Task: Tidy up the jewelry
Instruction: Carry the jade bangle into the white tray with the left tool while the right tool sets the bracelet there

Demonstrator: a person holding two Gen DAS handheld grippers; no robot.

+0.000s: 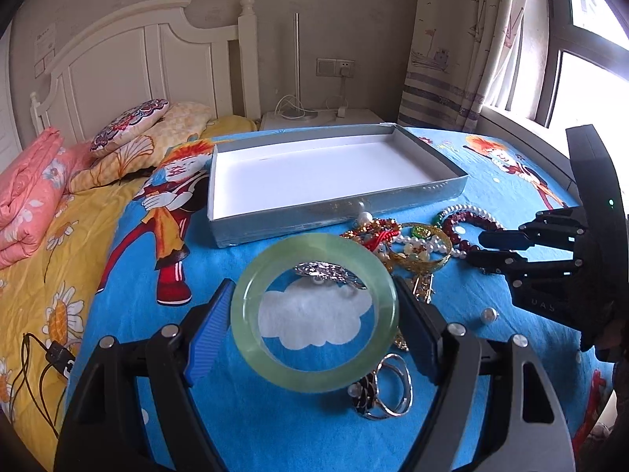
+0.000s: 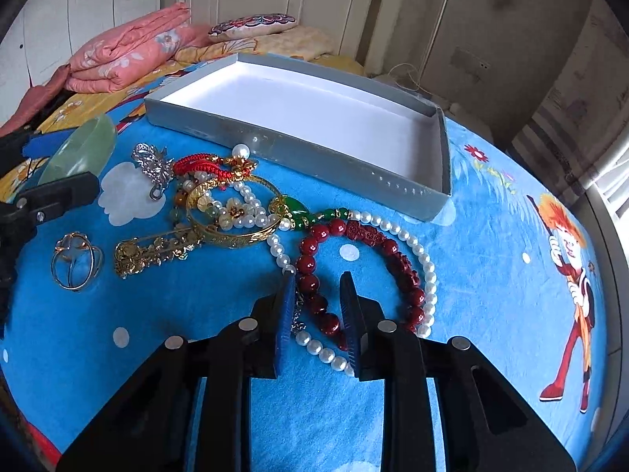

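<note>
Gripping 1 jade bangle (image 1: pixel 314 310) – left tool (image 1: pixel 314 326) | right tool (image 2: pixel 318 314) pinching 1 red bead bracelet (image 2: pixel 355 271) | 1 tray (image 2: pixel 314 145)

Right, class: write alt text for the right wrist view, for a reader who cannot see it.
The right hand-held gripper has its blue pads around a dark red bead bracelet on a blue cartoon-print blanket. Beyond lie a white pearl necklace, a gold bangle and an empty grey shallow box.
</note>
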